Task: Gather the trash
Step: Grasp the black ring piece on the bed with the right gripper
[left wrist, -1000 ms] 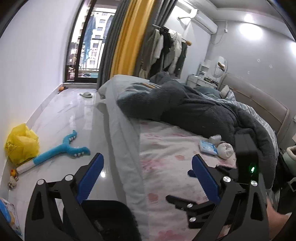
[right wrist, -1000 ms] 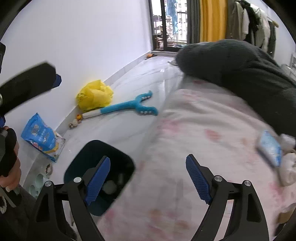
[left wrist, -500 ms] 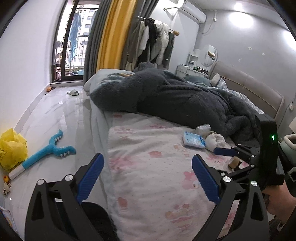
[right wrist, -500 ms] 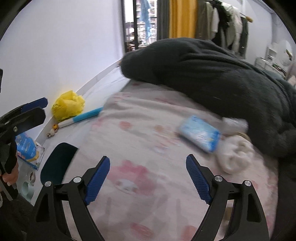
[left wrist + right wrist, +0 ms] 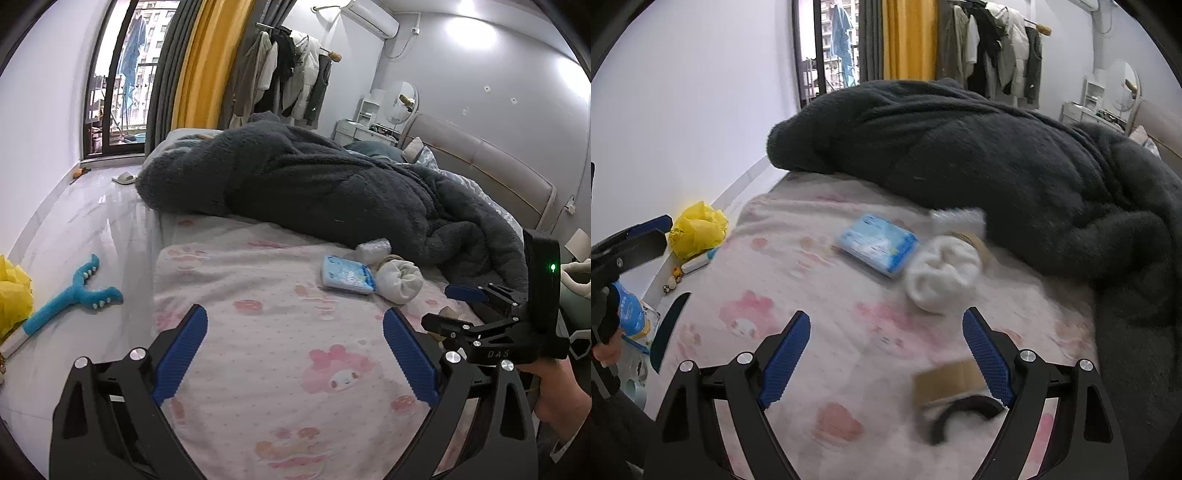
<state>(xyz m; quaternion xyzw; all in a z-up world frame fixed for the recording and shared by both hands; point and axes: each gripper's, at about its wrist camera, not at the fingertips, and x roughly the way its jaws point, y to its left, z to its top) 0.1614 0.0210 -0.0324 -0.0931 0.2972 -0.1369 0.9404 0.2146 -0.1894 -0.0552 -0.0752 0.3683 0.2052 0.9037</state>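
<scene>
A blue tissue pack [image 5: 347,275] [image 5: 878,249], a white balled-up cloth [image 5: 399,280] [image 5: 942,273], a white wrapper [image 5: 373,248] [image 5: 956,218] and a brown cardboard piece [image 5: 947,380] lie on the pink bed sheet [image 5: 266,332]. A dark curved band [image 5: 960,410] lies by the cardboard. My left gripper [image 5: 293,354] is open and empty above the sheet. My right gripper [image 5: 886,358] is open and empty, with the cardboard close to its right finger [image 5: 988,360]; it also shows at the right of the left wrist view [image 5: 476,310].
A dark fleece blanket [image 5: 332,184] covers the far half of the bed. On the floor at left lie a yellow bag [image 5: 698,229], a blue toy [image 5: 74,291], a blue packet [image 5: 631,314] and a dark bin [image 5: 666,328]. Clothes hang at the back [image 5: 288,85].
Both grippers have swung from the floor and bin towards the bed and moved closer to the items there. The cardboard piece and dark band have come into the right wrist view.
</scene>
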